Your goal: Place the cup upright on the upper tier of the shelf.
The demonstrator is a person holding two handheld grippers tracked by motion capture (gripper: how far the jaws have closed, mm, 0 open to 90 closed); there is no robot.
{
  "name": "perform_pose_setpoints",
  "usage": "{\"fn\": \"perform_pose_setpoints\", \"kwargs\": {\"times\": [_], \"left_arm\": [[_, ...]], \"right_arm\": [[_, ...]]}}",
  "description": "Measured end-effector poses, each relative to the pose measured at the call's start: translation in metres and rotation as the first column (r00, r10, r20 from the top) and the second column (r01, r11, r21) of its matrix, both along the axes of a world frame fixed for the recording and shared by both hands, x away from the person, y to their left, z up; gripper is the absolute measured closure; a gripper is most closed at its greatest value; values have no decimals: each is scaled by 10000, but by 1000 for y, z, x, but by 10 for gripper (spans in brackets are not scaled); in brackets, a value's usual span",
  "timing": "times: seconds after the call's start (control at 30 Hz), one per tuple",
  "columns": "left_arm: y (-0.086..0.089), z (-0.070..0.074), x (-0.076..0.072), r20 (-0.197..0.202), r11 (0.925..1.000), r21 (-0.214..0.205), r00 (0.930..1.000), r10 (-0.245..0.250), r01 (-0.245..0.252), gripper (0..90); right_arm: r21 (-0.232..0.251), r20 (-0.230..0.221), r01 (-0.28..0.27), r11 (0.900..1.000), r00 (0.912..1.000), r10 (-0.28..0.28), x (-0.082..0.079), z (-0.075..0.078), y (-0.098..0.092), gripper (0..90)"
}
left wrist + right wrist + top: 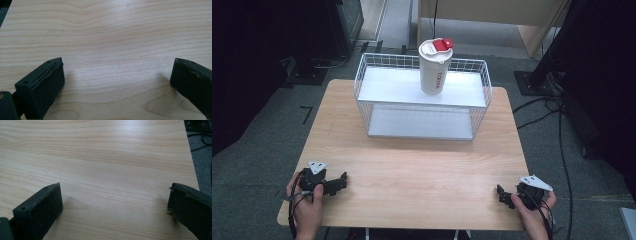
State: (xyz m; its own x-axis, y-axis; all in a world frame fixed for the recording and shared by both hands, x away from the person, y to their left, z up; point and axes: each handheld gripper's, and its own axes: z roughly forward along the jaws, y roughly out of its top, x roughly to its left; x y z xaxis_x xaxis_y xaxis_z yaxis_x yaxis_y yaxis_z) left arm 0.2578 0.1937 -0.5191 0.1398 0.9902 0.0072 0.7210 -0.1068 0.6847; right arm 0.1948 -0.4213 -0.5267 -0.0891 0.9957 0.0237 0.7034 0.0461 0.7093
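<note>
Your left tongs (pixel 343 181) rest at the near left corner of the wooden tabletop (pixel 422 175), with the jaws spread wide and only bare wood between them. Further back, in the middle, a white wire rack (pixel 422 95) stands on the tabletop, and a white cup with a red lid tab (pixel 435 67) stands upright on its upper shelf. Your right tongs (pixel 503 195) rest at the near right corner, also spread wide and holding nothing.
</note>
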Motion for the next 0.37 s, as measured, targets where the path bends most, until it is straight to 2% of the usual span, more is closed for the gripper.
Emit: {"fn": "perform_pose_setpoints", "kwargs": {"times": [0.37], "left_arm": [[0,0,0,-1,10000,6,10000,-9,9,0]], "right_arm": [[30,-36,-201,9998,9998,201,-2,0,1,0]]}}
